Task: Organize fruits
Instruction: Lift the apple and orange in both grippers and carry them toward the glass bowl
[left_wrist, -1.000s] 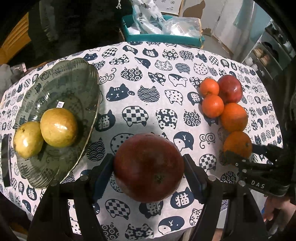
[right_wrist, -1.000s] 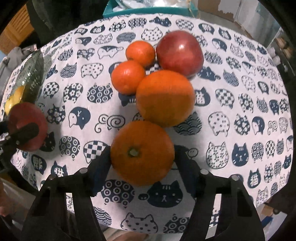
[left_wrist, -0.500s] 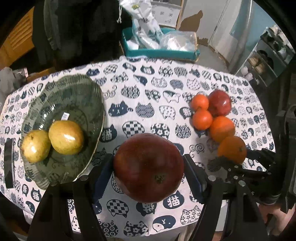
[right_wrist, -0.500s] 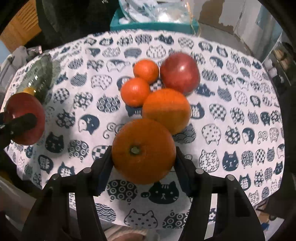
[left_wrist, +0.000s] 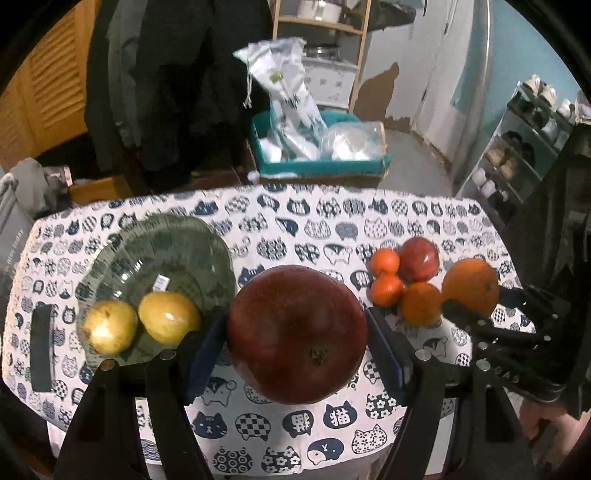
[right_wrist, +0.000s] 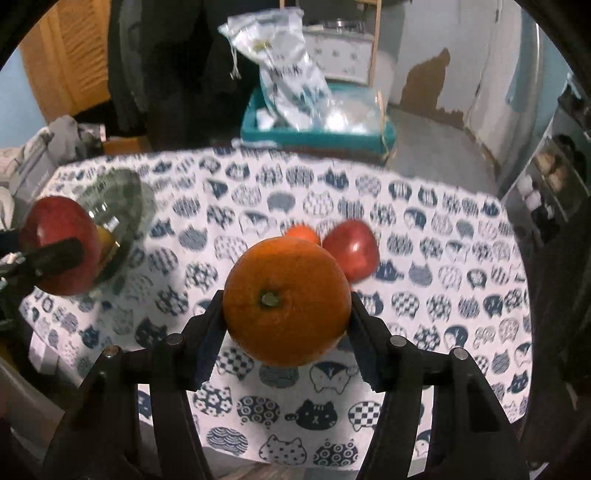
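Note:
My left gripper (left_wrist: 295, 332) is shut on a dark red apple (left_wrist: 295, 332) and holds it high above the table's front edge. My right gripper (right_wrist: 286, 304) is shut on a large orange (right_wrist: 286, 301), also raised; it shows in the left wrist view (left_wrist: 470, 283) too. A green glass plate (left_wrist: 184, 247) at the left holds two yellow pears (left_wrist: 168, 316). On the cloth at the right lie a red apple (left_wrist: 419, 258), two mandarins (left_wrist: 385, 275) and an orange (left_wrist: 421, 302).
The table has a cat-print cloth (left_wrist: 314, 218). A teal box with plastic bags (left_wrist: 317, 151) stands behind the table. A shoe rack (left_wrist: 524, 155) is at the right. A dark flat object (left_wrist: 40, 347) lies left of the plate.
Both grippers have risen well above the table with their fruit. The orange has left the cloth, and the table looks smaller and farther in both views.

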